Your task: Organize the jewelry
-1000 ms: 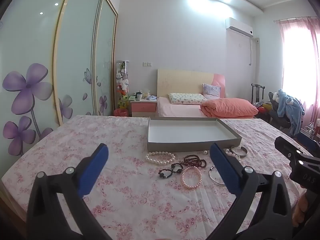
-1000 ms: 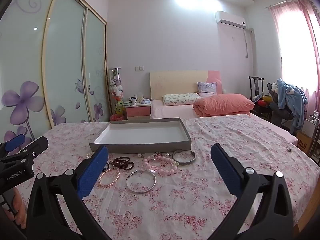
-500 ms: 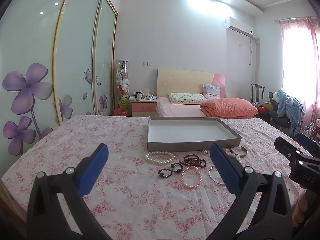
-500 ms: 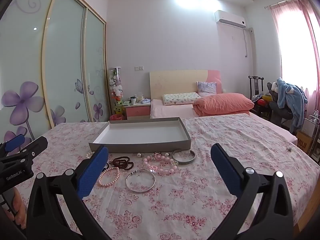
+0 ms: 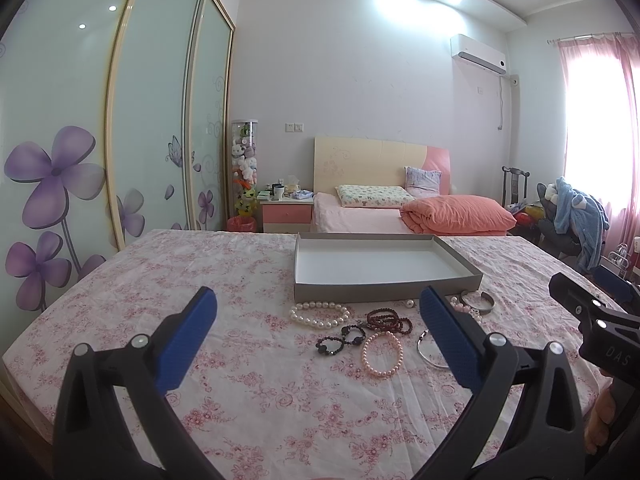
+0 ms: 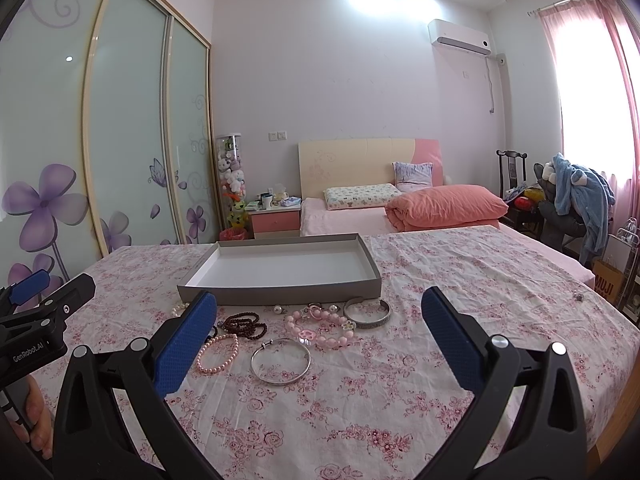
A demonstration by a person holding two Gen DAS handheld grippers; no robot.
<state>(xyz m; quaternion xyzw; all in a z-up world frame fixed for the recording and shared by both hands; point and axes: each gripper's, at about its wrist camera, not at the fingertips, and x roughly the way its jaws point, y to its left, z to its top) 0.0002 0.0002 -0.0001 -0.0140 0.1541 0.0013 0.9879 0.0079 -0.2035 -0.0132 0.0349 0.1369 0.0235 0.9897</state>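
Note:
A shallow grey tray [image 5: 384, 291] [image 6: 280, 294] with a white inside lies empty on the floral cloth. In front of it lie several bracelets: a white pearl one [image 5: 319, 315], a dark red bead strand [image 5: 390, 318] [image 6: 245, 325], a black bead one [image 5: 340, 340], a pink pearl one [image 5: 382, 354] [image 6: 218, 354], a thin silver bangle [image 6: 281, 361], a chunky pink bead bracelet [image 6: 320, 327] and a wide silver cuff [image 6: 368, 312]. My left gripper [image 5: 316, 340] is open and holds nothing, short of the jewelry. My right gripper [image 6: 320, 344] is open too, above the cloth.
The floral cloth [image 6: 460, 280] covers a wide flat surface with free room on both sides of the jewelry. Behind stand a bed [image 5: 380, 216], a nightstand [image 5: 286, 212] and sliding wardrobe doors [image 5: 140, 120]. A chair with blue clothes [image 6: 576, 196] stands at the right.

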